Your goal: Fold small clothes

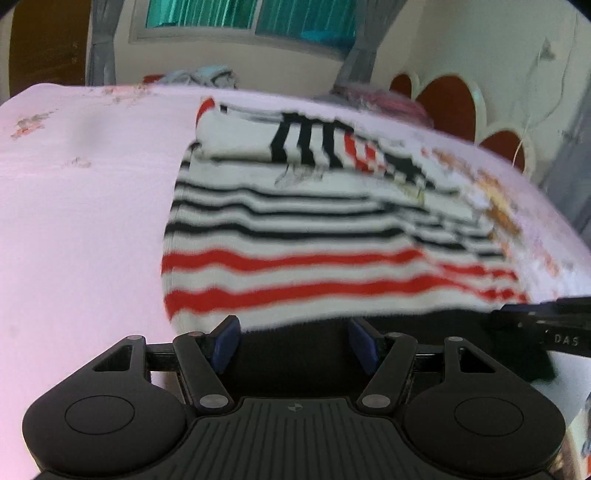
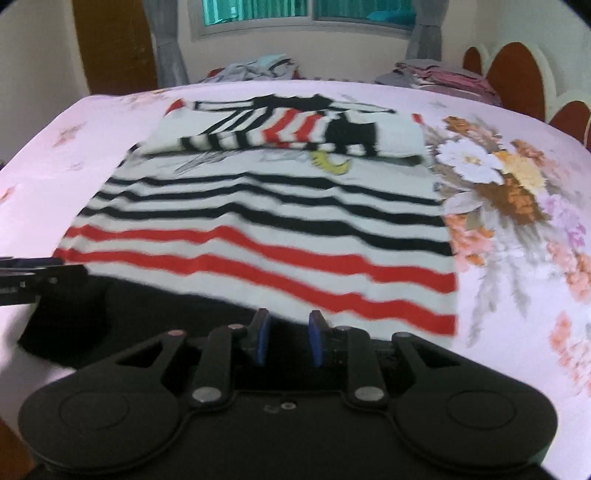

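A white sweater with black and red stripes (image 1: 295,236) lies flat on the pink bedsheet (image 1: 81,206), sleeves folded across its far part. Its black hem band lies nearest me. My left gripper (image 1: 293,341) is open, its blue pads (image 1: 226,341) at the hem's left part with nothing clamped between them. The right gripper's body shows at the right edge of the left wrist view (image 1: 554,325). In the right wrist view the sweater (image 2: 266,236) lies ahead. My right gripper (image 2: 288,341) is partly open over the black hem (image 2: 155,314), its pads (image 2: 263,341) apart and empty.
A floral print (image 2: 495,184) covers the sheet to the sweater's right. Piles of clothes (image 2: 255,68) and folded garments (image 2: 443,77) lie at the bed's far edge. A red scalloped headboard (image 2: 517,74) stands at the right, a window (image 2: 295,11) behind.
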